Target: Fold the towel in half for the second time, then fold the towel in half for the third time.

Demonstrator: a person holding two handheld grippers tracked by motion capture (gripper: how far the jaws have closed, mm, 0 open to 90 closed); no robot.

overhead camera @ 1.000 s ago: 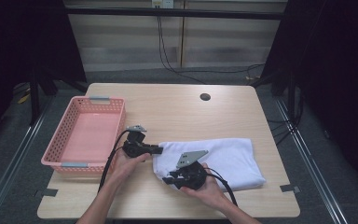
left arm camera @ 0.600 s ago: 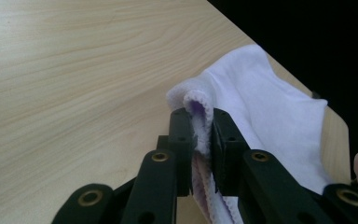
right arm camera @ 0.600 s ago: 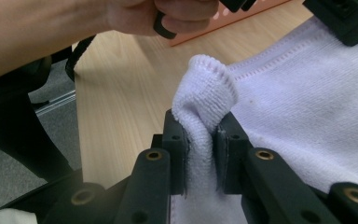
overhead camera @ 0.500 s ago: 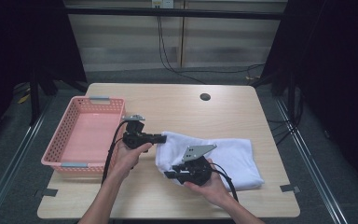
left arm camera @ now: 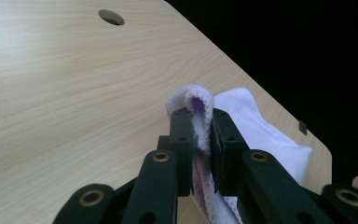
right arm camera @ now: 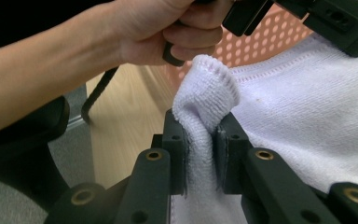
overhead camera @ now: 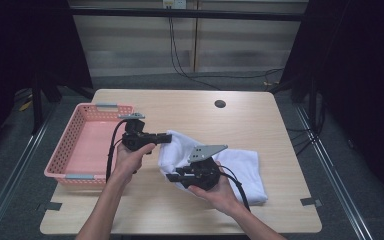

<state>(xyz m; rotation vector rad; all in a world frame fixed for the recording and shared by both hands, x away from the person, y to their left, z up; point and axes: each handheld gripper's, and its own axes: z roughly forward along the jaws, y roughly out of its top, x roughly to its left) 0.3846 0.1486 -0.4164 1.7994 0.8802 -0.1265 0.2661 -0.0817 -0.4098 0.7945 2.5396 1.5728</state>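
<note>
Both grippers pinch the towel (overhead camera: 240, 165) edge, lifting it off the desk (overhead camera: 260, 125).
Left gripper (left arm camera: 196, 140) and right gripper (right arm camera: 200, 154) should rise level, jaws clamped, edge taut.

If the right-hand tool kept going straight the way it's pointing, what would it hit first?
Probably the person's other hand, just beyond the towel fold the right tool pinches; behind it stands the pink basket. Depth is hard to judge.
</note>
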